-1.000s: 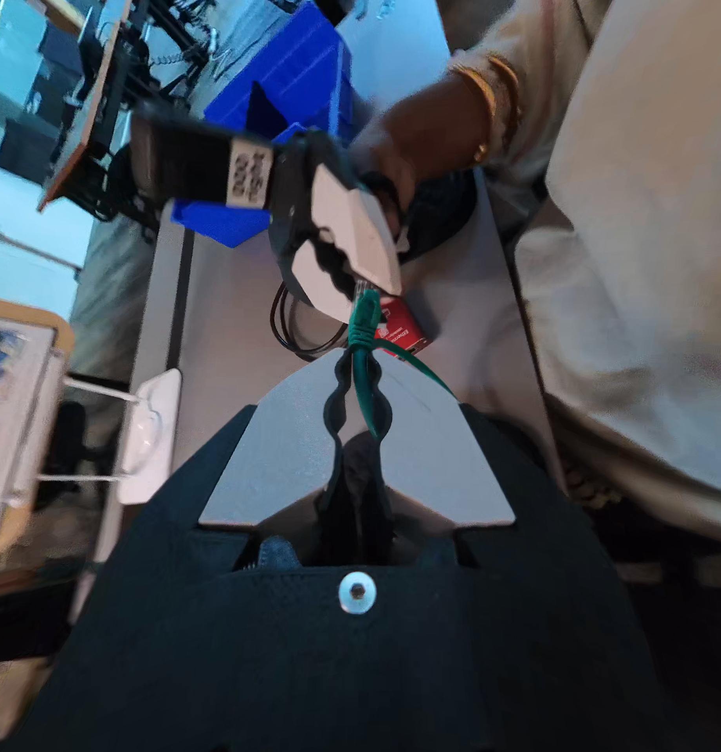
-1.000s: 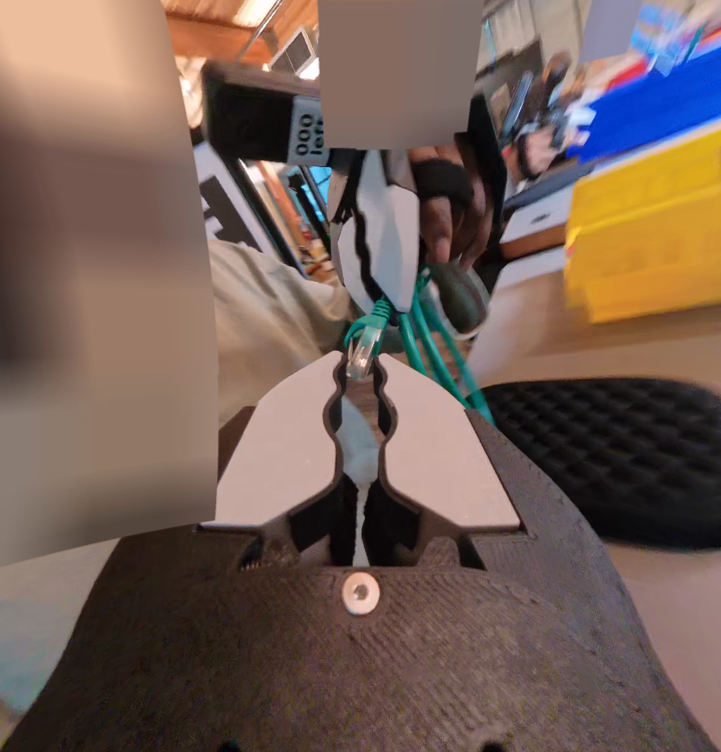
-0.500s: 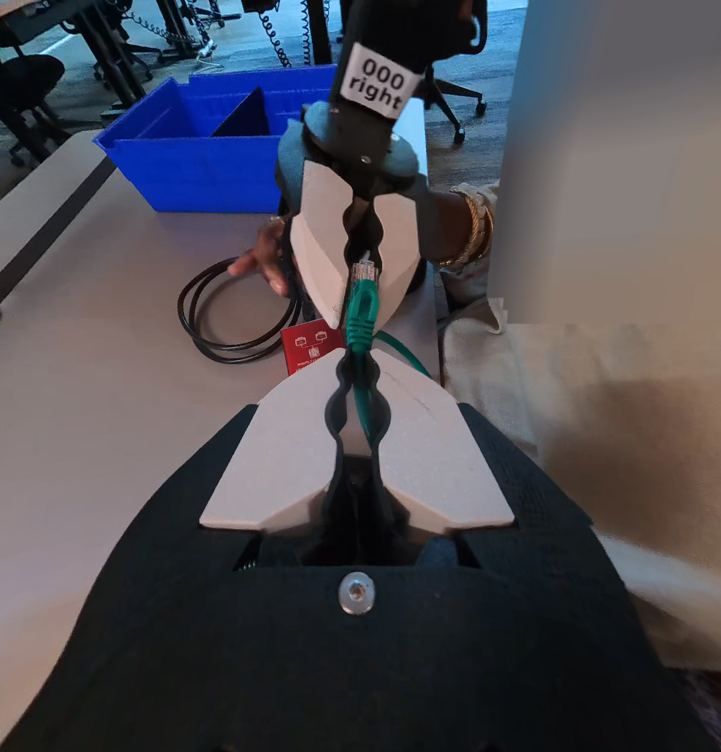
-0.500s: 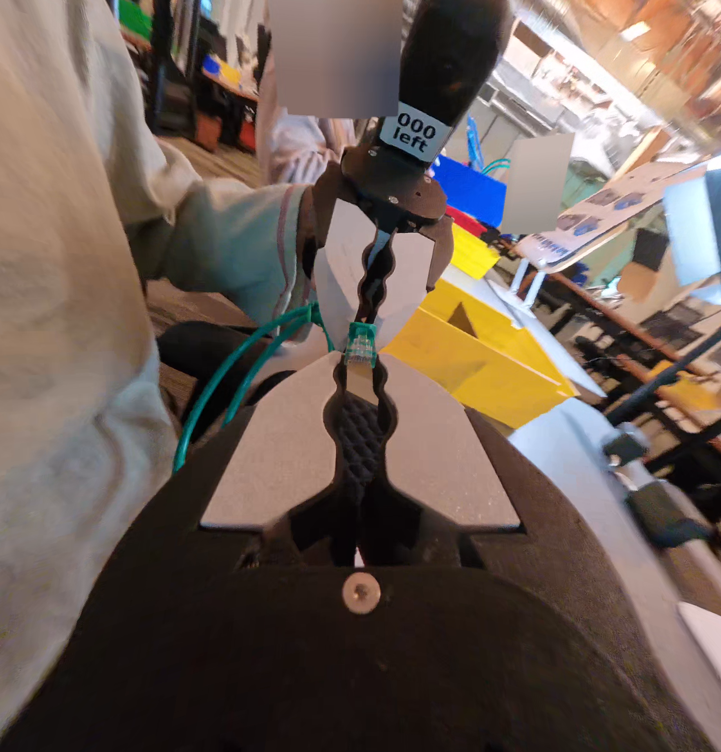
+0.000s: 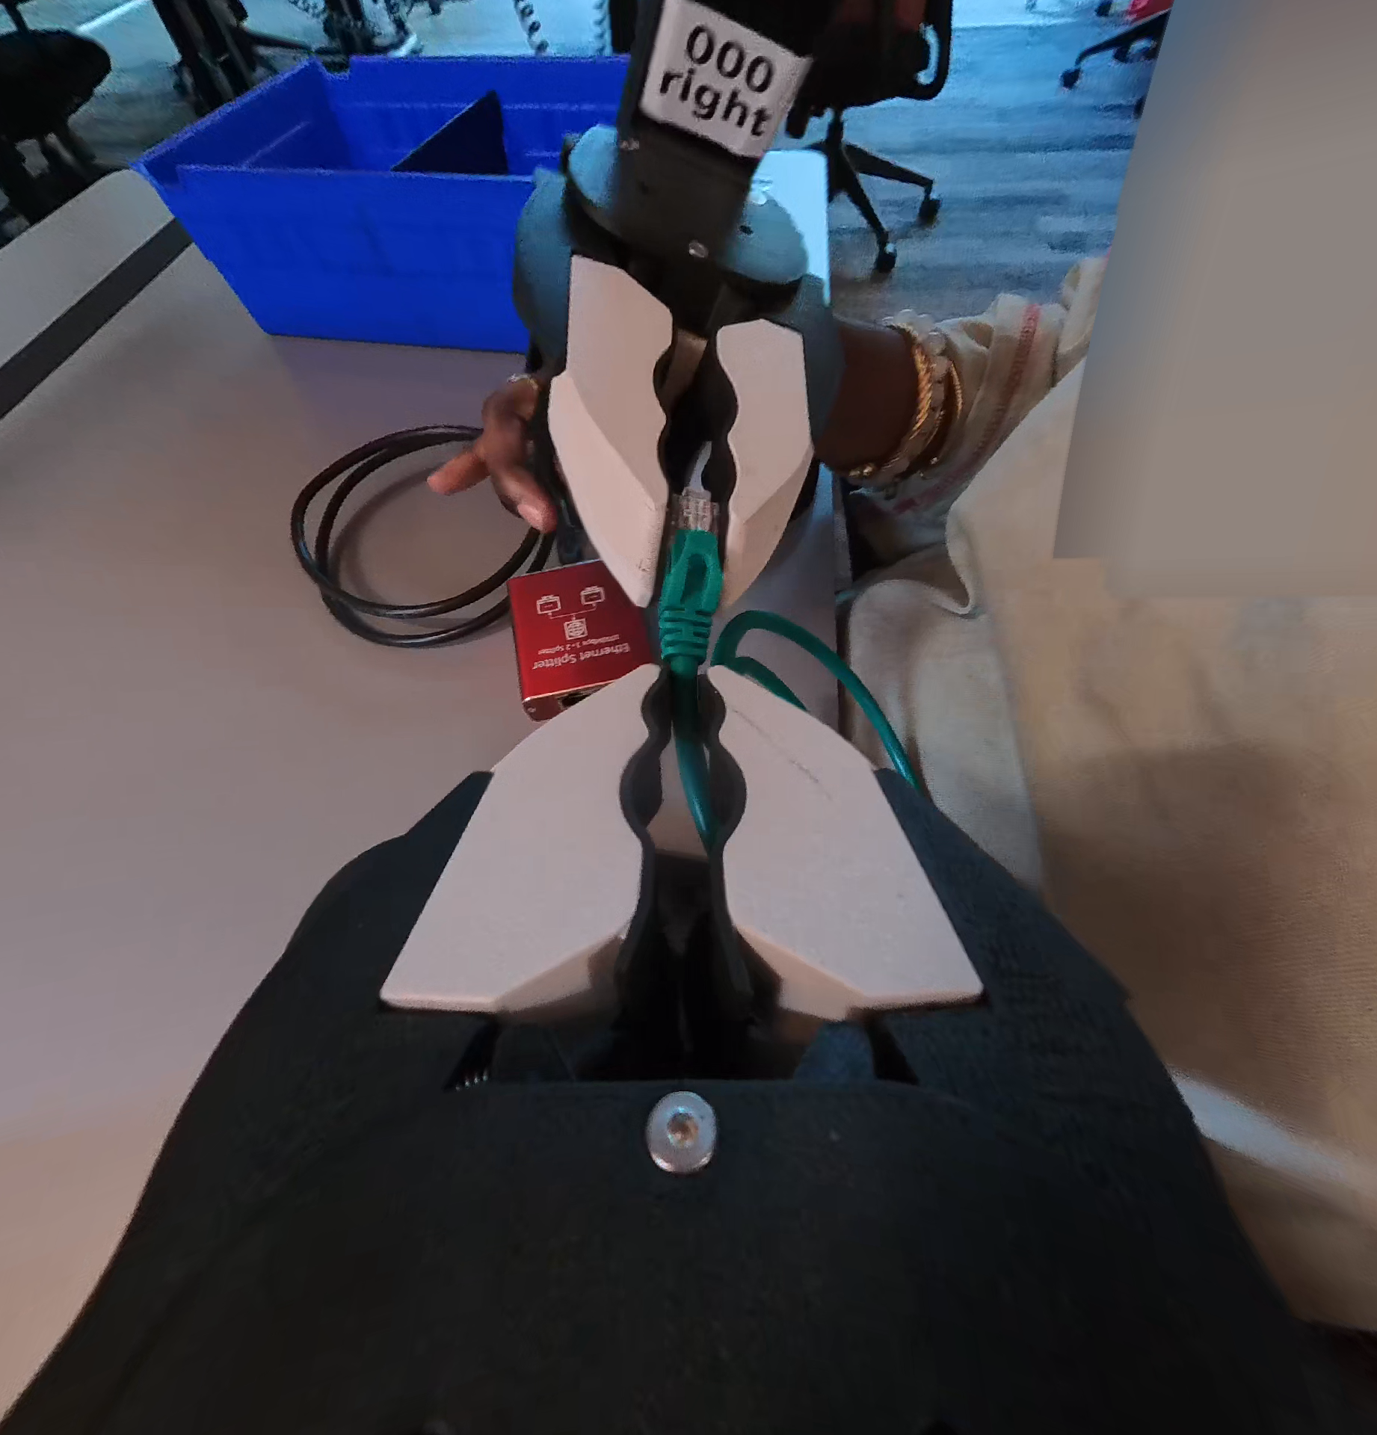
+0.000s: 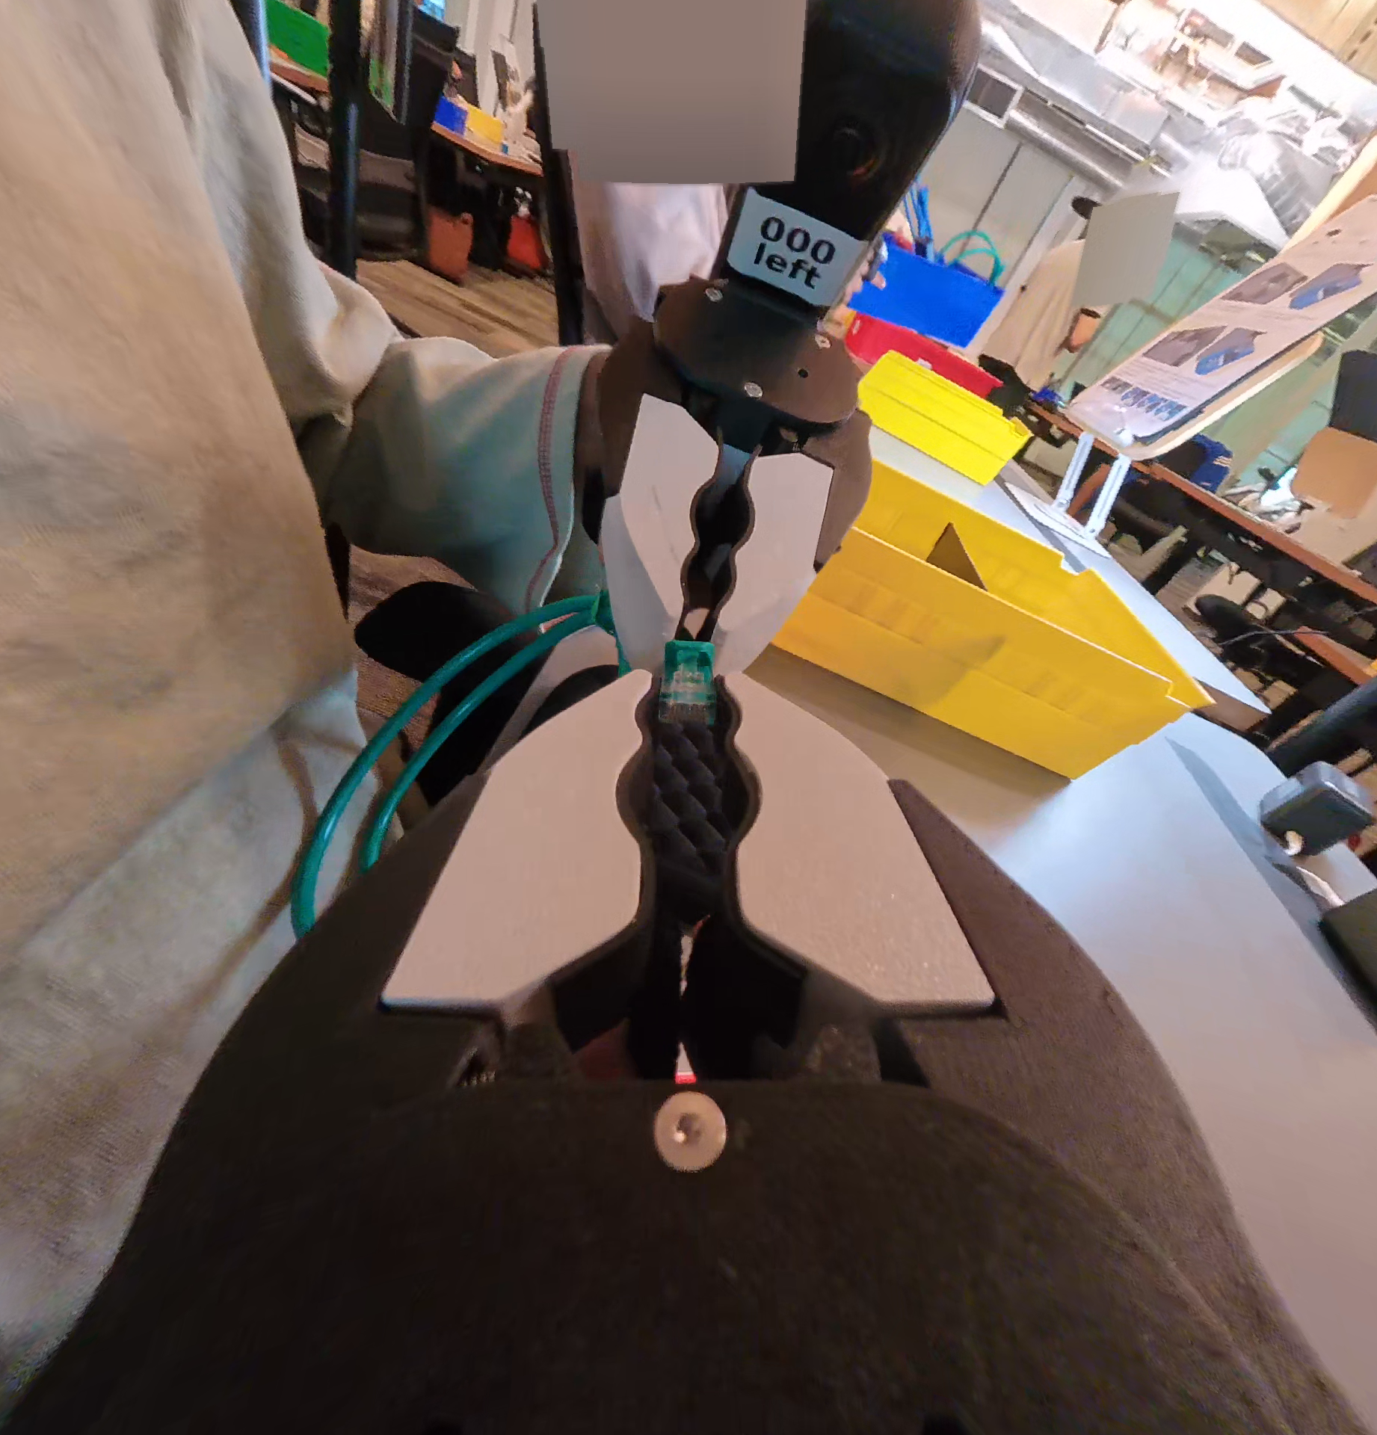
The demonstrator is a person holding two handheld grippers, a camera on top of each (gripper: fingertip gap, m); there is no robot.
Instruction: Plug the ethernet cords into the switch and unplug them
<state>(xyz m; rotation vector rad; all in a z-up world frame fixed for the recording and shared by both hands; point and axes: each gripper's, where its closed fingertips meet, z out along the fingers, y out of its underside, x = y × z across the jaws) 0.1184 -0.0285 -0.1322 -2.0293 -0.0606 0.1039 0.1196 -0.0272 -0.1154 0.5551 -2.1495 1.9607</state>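
cords: one green ethernet cord (image 5: pixel 689 745) is pinched by left gripper (image 5: pixel 684 683); its plug (image 6: pixel 687 683) is clamped by right gripper (image 6: pixel 689 687) | switch: one red switch (image 5: pixel 577 644) is seen near bench (image 5: pixel 165 621) right edge

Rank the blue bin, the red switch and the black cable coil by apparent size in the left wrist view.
1. Blue bin, though it sits farthest away.
2. Black cable coil.
3. Red switch, partly hidden by the plug.

We see a pale grey table (image 5: pixel 165 699) with a blue bin (image 5: pixel 344 225) at its far edge, and black office chairs (image 5: pixel 872 155) on the grey floor (image 5: pixel 1004 140) beyond. On the other side, yellow bins (image 6: pixel 980 621) sit on the tabletop, more desks (image 6: pixel 1252 528) stand behind, and a slanted board (image 6: pixel 1244 326) leans on a stand.
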